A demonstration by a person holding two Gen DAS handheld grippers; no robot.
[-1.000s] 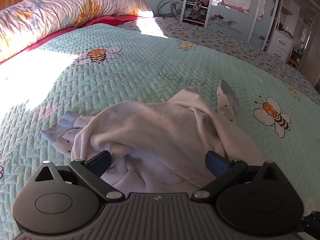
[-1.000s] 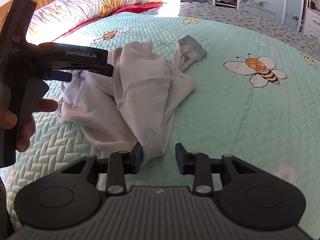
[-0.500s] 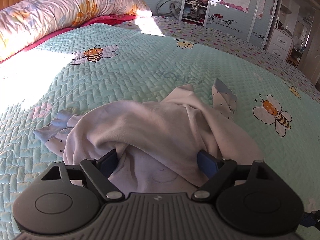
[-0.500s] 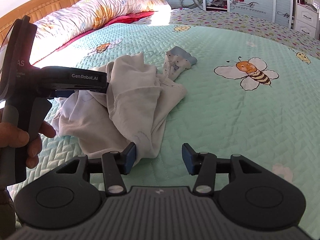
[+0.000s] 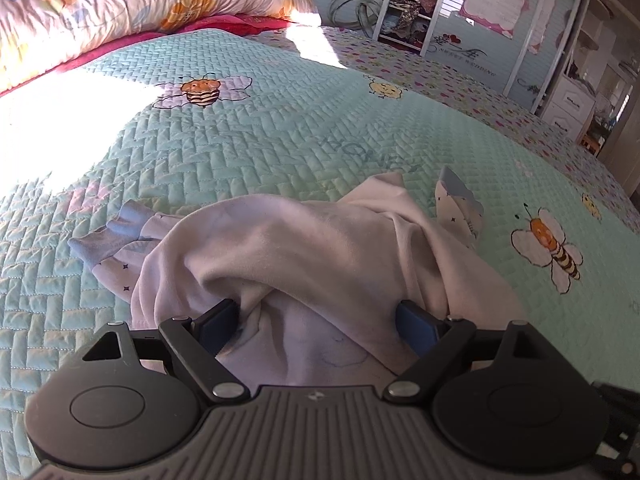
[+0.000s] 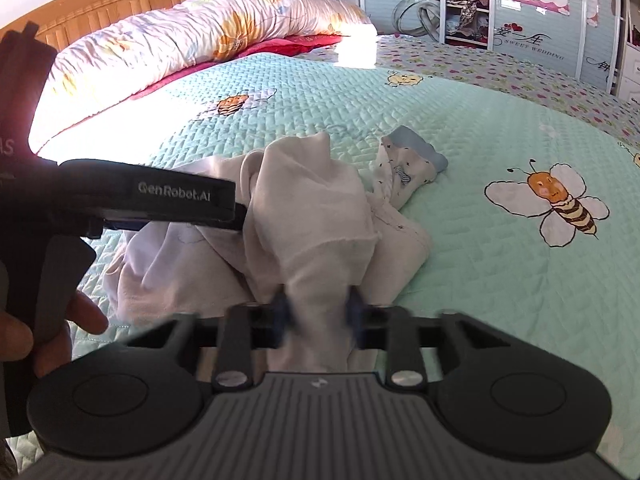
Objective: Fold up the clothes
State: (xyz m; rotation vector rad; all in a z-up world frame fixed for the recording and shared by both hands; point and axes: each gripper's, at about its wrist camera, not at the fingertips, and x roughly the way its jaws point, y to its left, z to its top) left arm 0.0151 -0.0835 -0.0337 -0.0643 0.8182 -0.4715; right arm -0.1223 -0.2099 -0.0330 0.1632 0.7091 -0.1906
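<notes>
Quilted mint bedspread (image 6: 460, 288), right claw (image 6: 319, 314) closing on garment (image 6: 316, 216), seemingly pinched, left claw (image 5: 318, 322) wide.

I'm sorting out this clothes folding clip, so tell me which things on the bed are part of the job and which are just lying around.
Part of the job:
- crumpled white garment with blue cuffs
- right gripper, jaws closing with a fold of it between them
- left gripper, open around the cloth

Just lying about:
- floral duvet
- bee-print bedspread
- wardrobe
</notes>
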